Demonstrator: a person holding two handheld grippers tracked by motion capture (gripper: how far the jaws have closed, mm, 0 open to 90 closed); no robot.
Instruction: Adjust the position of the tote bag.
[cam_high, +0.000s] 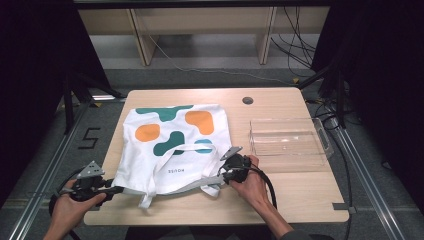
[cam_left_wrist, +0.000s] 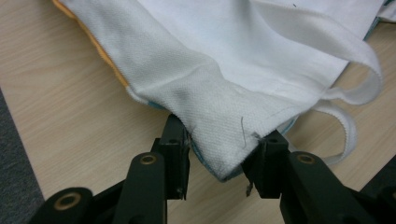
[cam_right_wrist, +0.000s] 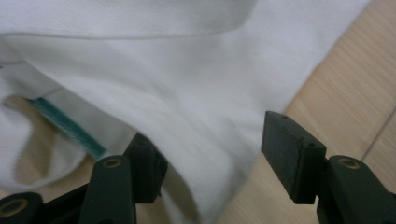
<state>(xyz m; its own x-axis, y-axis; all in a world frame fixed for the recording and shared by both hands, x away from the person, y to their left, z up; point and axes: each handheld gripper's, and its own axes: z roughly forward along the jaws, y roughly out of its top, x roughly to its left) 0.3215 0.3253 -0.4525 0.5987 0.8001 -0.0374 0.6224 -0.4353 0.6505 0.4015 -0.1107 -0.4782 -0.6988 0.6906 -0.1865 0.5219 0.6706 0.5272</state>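
A white tote bag (cam_high: 175, 145) with teal and orange blotches lies flat on the wooden table (cam_high: 300, 195), its straps (cam_high: 192, 148) toward the near edge. My left gripper (cam_high: 120, 189) is at the bag's near left corner. In the left gripper view that corner (cam_left_wrist: 224, 140) sits between the jaws of my left gripper (cam_left_wrist: 219, 154), the cloth brushing both pads without being squeezed. My right gripper (cam_high: 220, 177) is at the near right corner. There the white cloth (cam_right_wrist: 177, 84) lies between the wide jaws of my right gripper (cam_right_wrist: 210, 158), and the right pad (cam_right_wrist: 289, 154) stands apart from it over bare wood.
A clear plastic bin (cam_high: 287, 140) stands on the right half of the table, beyond my right hand. A round cable hole (cam_high: 247, 100) is near the far edge. A loose strap loop (cam_left_wrist: 359, 93) lies past the left corner. Cables run over the floor behind the table.
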